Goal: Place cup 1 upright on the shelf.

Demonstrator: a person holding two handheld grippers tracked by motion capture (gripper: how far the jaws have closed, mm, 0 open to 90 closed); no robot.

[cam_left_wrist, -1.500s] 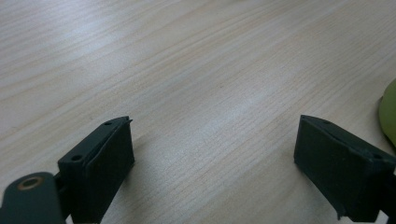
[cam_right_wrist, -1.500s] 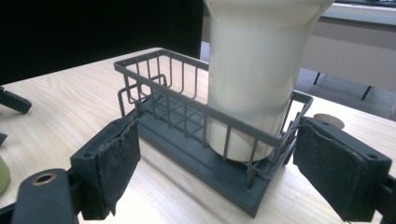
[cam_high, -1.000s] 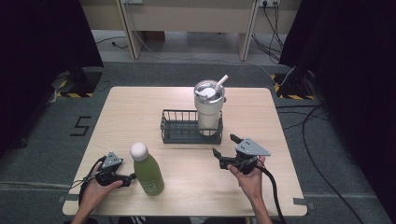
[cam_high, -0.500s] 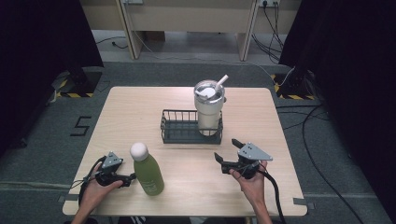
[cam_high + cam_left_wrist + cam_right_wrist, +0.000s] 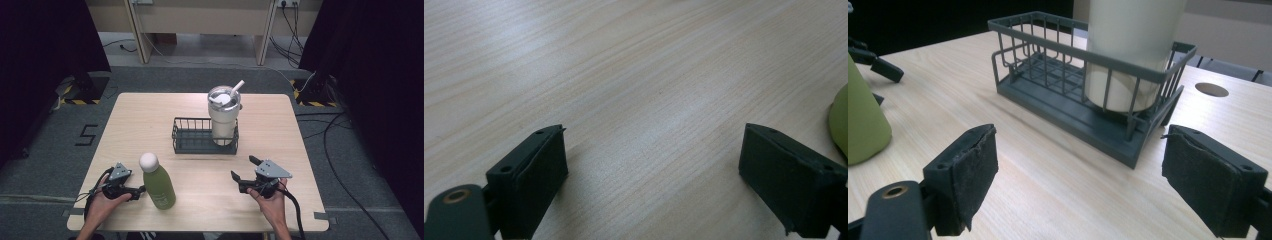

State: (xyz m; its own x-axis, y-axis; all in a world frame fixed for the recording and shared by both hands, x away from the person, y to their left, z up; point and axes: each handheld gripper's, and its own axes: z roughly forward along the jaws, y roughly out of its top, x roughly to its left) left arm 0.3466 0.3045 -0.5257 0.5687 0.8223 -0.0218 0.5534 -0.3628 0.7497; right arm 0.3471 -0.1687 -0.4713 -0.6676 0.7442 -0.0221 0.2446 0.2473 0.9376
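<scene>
Item: green bottle [image 5: 158, 184], white rounded cap, standing upright on the worktop [image 5: 150, 115] near its front edge. Just beside it, the left tongs [image 5: 137, 190], jaws spread wide and holding nothing; in the left gripper view only bare wood lies between the jaws, with a sliver of the bottle's green wall at the right edge.

Item: right tongs [image 5: 241, 172], resting low on the worktop at front right, jaws likewise wide apart and empty, aimed toward the wire basket [image 5: 1048, 65].

Item: wire basket, dark grey, mid-worktop, well apart from the bottle. Its right end holds a cream tumbler [image 5: 223, 116] with lid and straw; its left end stands free.

Hazards, as judged from this layout:
- Bottle is tall and narrow. A sideways nudge from one jaw of the left tongs before both close would likely tip it; it stands close to the front edge, so a roll could carry it off the worktop.
- Smooth, tapering bottle wall. A grip taken high on the shoulder may slide upward and let go; a grip on the straight body looks safer.
- If the bottle is bound for the basket, the free space sits right next to the tumbler. A tilted entry could catch the basket rim or knock the tumbler and its straw.
- Right tongs lie near the basket; a careless reach could shove the light basket along the worktop.
</scene>
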